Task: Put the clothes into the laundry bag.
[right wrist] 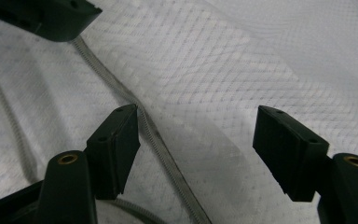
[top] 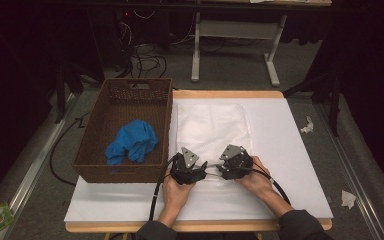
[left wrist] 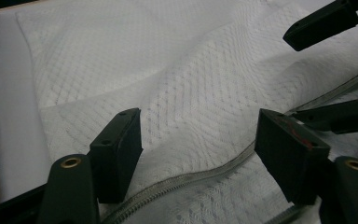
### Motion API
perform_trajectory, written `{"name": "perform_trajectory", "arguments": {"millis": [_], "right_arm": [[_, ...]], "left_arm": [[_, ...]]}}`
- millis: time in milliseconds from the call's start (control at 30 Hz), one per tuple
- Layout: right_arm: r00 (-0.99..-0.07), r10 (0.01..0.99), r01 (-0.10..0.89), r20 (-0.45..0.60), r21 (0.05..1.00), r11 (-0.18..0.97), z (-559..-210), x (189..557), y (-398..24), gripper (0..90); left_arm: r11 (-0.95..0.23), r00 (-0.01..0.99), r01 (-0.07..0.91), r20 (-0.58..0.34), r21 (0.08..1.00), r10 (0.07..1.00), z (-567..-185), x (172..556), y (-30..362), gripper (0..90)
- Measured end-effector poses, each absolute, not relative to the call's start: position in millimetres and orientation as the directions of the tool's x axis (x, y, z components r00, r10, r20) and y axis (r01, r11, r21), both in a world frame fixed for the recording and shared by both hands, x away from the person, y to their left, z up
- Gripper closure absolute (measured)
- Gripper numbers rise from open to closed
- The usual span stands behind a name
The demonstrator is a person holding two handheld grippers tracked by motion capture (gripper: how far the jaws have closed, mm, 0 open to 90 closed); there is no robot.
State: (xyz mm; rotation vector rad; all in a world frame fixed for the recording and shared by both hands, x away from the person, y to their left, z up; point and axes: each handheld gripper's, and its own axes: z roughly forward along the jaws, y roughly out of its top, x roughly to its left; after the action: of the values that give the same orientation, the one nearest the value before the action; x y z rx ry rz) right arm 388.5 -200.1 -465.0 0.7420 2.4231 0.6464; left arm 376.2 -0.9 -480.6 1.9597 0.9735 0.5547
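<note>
Mesh bag: white zippered laundry-type bag, lying flat on the white mat in the middle of the desk, just right of the brown wicker basket. Its near edge, the zipper end, sits right under both tools.

Zipper: this is the bit that matters imo. In the left gripper view it runs as a long grey line across the fabric, low left to upper right, passing between the jaws. In the right gripper view the same zipper runs diagonally, hugging that tool's left-hand jaw.

Left tool: jaws partway open, nothing pinched, fabric lying between the pads but not squeezed as far as I can see.

Right tool: also spread wide, holding nothing, mesh between the jaws, no pad pressing on it.

Which hand is nearer: basically a tie, both hover over the near edge side by side, tips pointing at each other. The right tool's jaw even pokes into the left gripper view at top right.

Next move, my guess: grab the fabric either side of the zipper line to pull the mouth open, so lining up across that line is the whole game.

Blue cloth: bunched in the basket, well away from both tools.
</note>
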Motion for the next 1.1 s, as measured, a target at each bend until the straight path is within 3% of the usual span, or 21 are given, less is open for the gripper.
{"name": "perform_trajectory", "arguments": {"millis": [167,200,700,1100], "right_arm": [[-0.723,0.604,0.377,-0.334,0.543,0.751,-462.8,390.6,-199.9,39.0],[-0.733,0.598,0.373,-0.324,0.544,0.752,-462.9,392.6,-199.9,45.9],[-0.782,0.589,0.401,-0.203,0.560,0.725,-463.6,407.4,-202.2,74.9],[-0.789,0.578,0.388,-0.208,0.561,0.731,-464.3,411.0,-201.4,88.6]], "left_arm": [[-0.330,0.598,0.421,0.015,0.845,0.801,-480.5,376.1,-0.9,32.1],[-0.330,0.600,0.419,0.015,0.846,0.800,-480.6,376.0,-0.7,32.1],[-0.330,0.601,0.420,0.013,0.846,0.799,-481.0,376.2,-1.2,32.1],[-0.330,0.601,0.424,0.010,0.844,0.799,-480.9,376.3,-1.1,31.8]]}}
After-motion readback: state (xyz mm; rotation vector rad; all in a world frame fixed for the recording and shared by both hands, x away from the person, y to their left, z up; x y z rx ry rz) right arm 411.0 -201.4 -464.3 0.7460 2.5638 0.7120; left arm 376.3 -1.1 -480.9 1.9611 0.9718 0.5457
